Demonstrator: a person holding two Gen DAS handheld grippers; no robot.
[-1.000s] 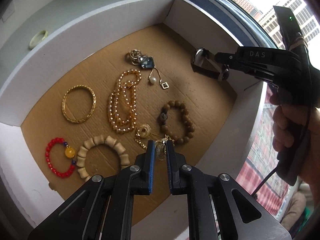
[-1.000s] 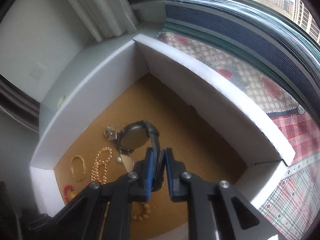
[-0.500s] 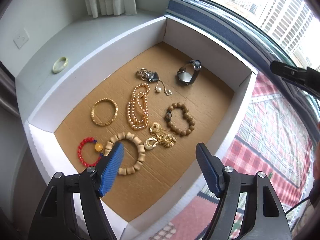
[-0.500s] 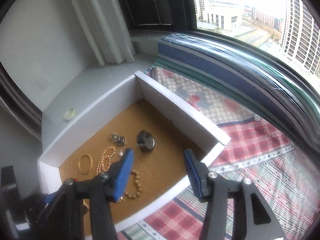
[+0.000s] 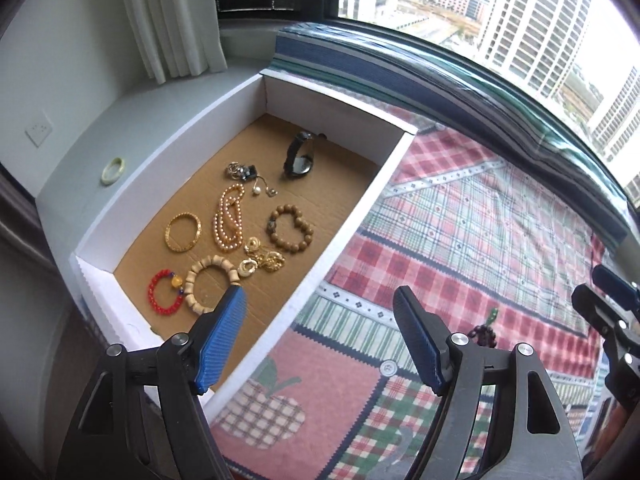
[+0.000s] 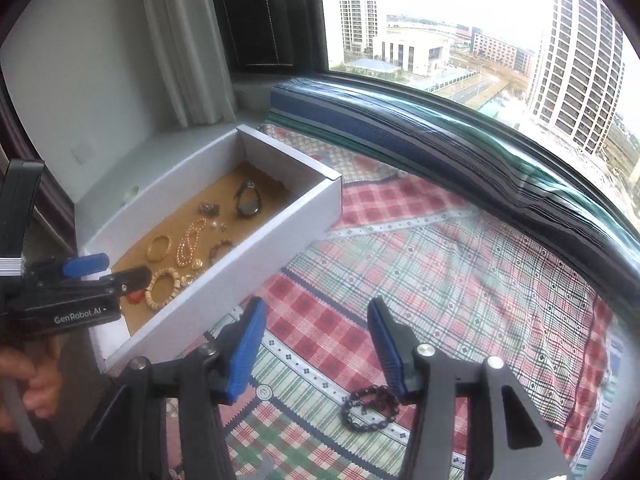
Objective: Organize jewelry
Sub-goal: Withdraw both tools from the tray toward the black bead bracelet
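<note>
Covering sill: plaid quilt [image 6: 460, 264]; white box [image 5: 352, 216] by curtain [image 5: 172, 20]; left gripper [image 5: 320, 344], right gripper [image 6: 316, 350] both agape, empty.

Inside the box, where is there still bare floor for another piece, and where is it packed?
Free: cardboard between the watch and the box's far corner, plus the strip along its quilt-side wall beside the brown bead bracelet. Crowded: the middle and near-left, from the pearl strand down to the red bracelet.
</note>
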